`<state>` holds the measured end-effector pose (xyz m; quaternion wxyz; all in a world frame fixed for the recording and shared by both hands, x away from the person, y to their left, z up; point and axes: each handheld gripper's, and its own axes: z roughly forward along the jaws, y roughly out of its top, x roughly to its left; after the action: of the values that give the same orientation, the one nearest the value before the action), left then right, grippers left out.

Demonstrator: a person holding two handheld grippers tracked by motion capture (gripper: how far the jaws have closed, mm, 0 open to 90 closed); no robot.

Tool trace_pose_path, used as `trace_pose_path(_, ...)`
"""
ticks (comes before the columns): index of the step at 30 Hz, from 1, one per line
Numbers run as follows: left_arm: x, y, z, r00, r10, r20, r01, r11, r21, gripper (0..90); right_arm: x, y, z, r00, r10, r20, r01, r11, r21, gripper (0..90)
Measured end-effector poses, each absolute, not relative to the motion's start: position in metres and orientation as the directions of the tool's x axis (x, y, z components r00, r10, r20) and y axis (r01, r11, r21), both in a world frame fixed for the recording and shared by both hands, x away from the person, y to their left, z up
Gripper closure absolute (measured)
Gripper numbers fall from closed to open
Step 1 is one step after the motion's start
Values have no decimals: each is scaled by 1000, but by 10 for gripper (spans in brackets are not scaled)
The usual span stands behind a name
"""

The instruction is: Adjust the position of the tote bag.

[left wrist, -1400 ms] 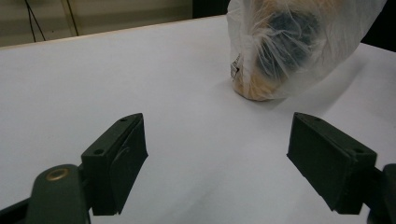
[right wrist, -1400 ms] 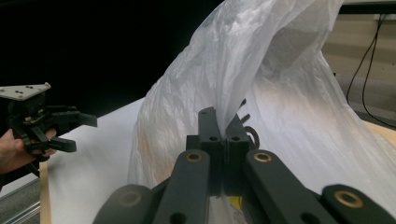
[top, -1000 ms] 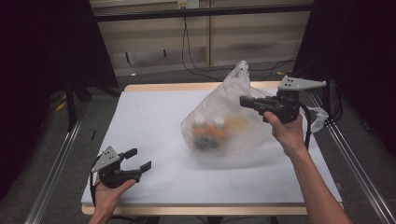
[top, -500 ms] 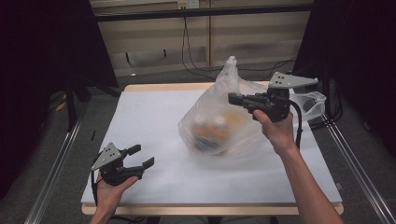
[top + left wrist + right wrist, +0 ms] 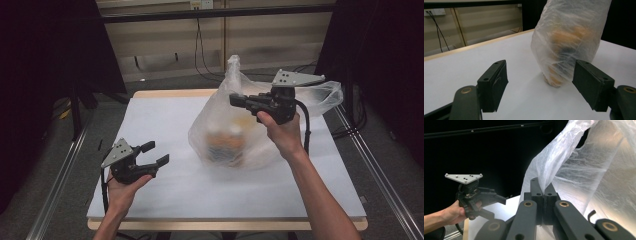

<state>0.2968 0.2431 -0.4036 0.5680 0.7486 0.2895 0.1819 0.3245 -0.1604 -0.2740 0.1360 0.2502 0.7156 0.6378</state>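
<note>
A translucent plastic bag [image 5: 225,135] with orange and dark items inside stands on the white table [image 5: 165,115]. My right gripper [image 5: 234,100] is shut on a fold of the bag's upper edge and holds it up above the table; in the right gripper view the film [image 5: 586,170] runs up out of the closed jaws of that gripper [image 5: 543,186]. My left gripper [image 5: 156,153] hovers over the table's front left, apart from the bag, open, its jaws just having been closing a little with nothing between them. In the left gripper view the bag [image 5: 569,37] stands beyond this gripper [image 5: 540,75].
Metal rails run along the table's left side [image 5: 60,175] and right side [image 5: 380,170]. Cables [image 5: 200,55] hang on the back wall. Dark curtains close in both sides. Bare white table lies between the left gripper and the bag.
The right gripper has moved left and up with the bag's edge, pulling the bag taller and narrower. The left hand has risen a little above the table.
</note>
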Motion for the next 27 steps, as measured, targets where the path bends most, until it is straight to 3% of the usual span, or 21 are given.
trace_pose_path(13, 312, 228, -379, 769, 638, -32, 176, -164, 971, 317, 329, -129, -263, -869, 483, 110, 159, 62, 985, 900)
trace_pose_path(27, 320, 238, -338, 785, 619, -19, 112, -112, 987, 409, 327, -90, -274, -901, 424, 96, 158, 115, 981, 899)
